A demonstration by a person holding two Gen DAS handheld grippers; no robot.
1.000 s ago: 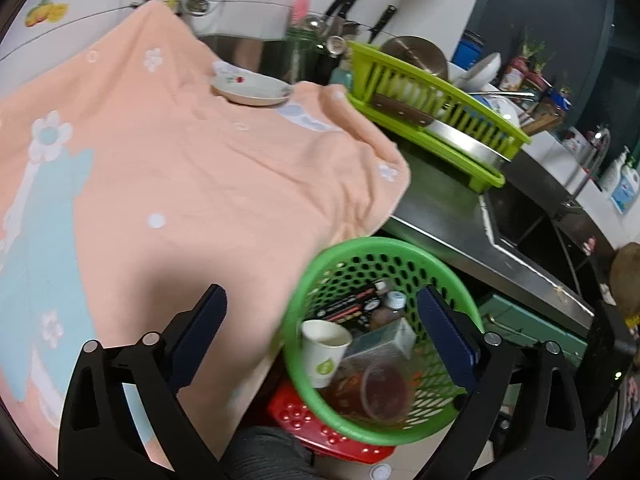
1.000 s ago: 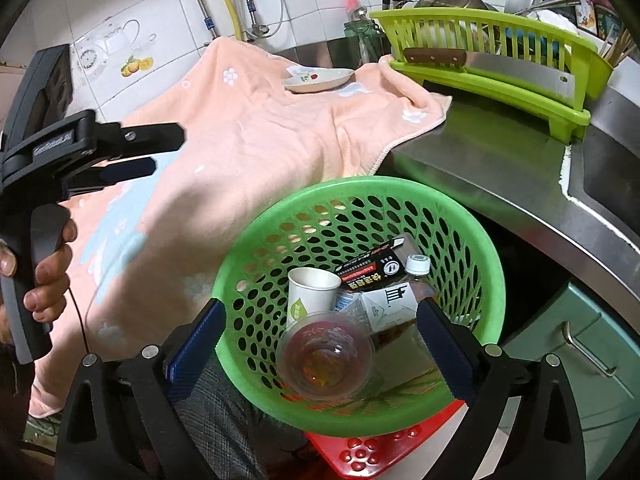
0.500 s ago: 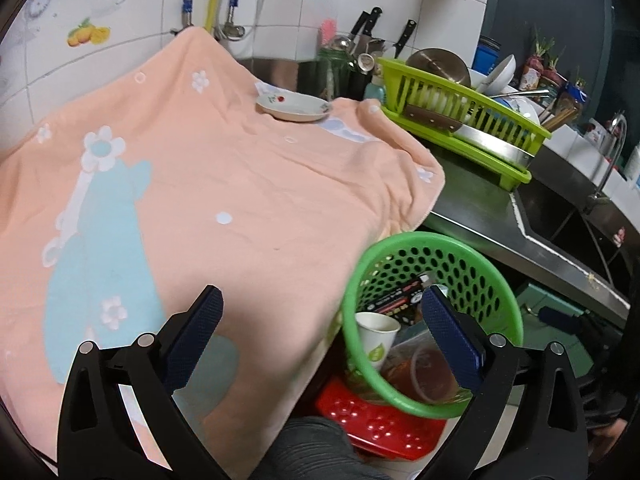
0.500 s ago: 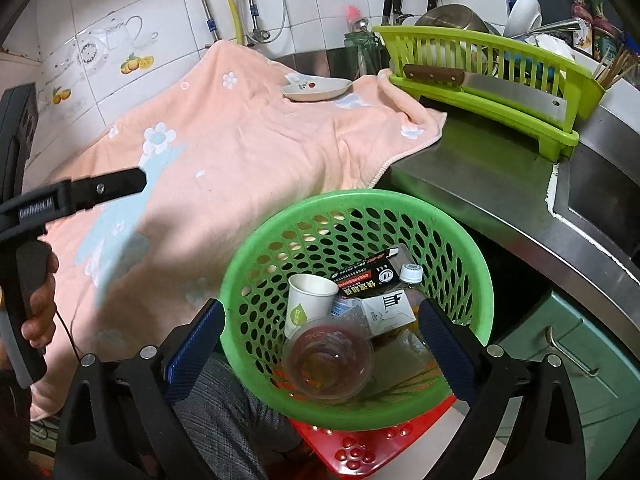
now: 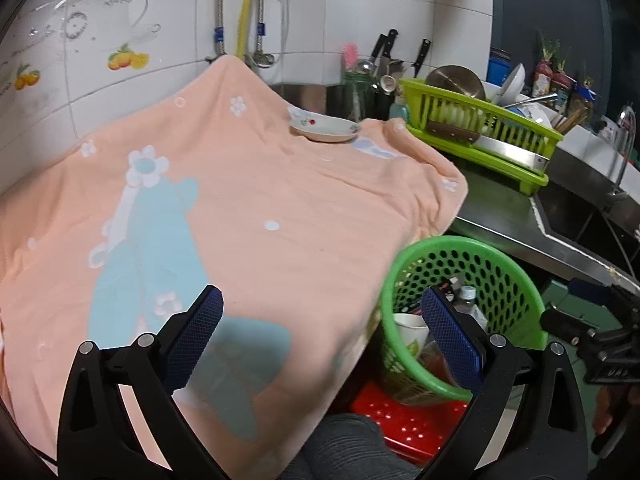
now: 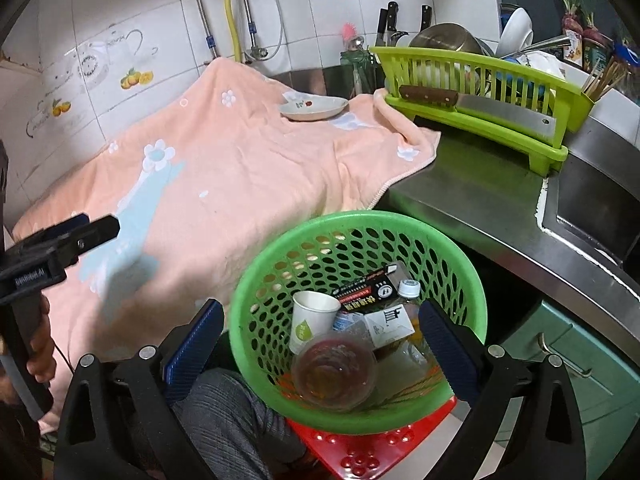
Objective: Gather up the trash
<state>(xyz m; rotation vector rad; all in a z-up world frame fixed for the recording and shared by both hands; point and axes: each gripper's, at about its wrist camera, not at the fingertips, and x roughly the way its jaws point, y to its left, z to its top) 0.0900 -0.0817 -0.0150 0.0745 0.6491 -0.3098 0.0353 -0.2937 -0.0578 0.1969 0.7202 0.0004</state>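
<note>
Hovering with its blue-padded jaws spread wide and empty, the left gripper point(image 5: 322, 334) hangs over a peach towel point(image 5: 248, 216) patterned with white flowers that is draped across a kitchen counter, while the right gripper point(image 6: 322, 338), its jaws likewise apart and holding nothing, looks down into a green perforated basket point(image 6: 460, 276) just beside the towel's hanging edge. The basket stands on a red plastic stool point(image 6: 372, 446) and holds the collected trash: a white paper cup point(image 6: 310, 322), a clear plastic cup point(image 6: 334, 374) with reddish residue, a dark printed carton point(image 6: 370, 290), a small white carton point(image 6: 390, 320) and a capped plastic bottle point(image 6: 408, 289). A small plate point(image 6: 314, 107) rests on the towel's far end, near a lime-green dish rack point(image 6: 480, 92) with a cleaver point(image 6: 480, 106) lying along its front. A hand point(image 6: 40, 344) grips the left tool's handle at the right camera's left edge
</note>
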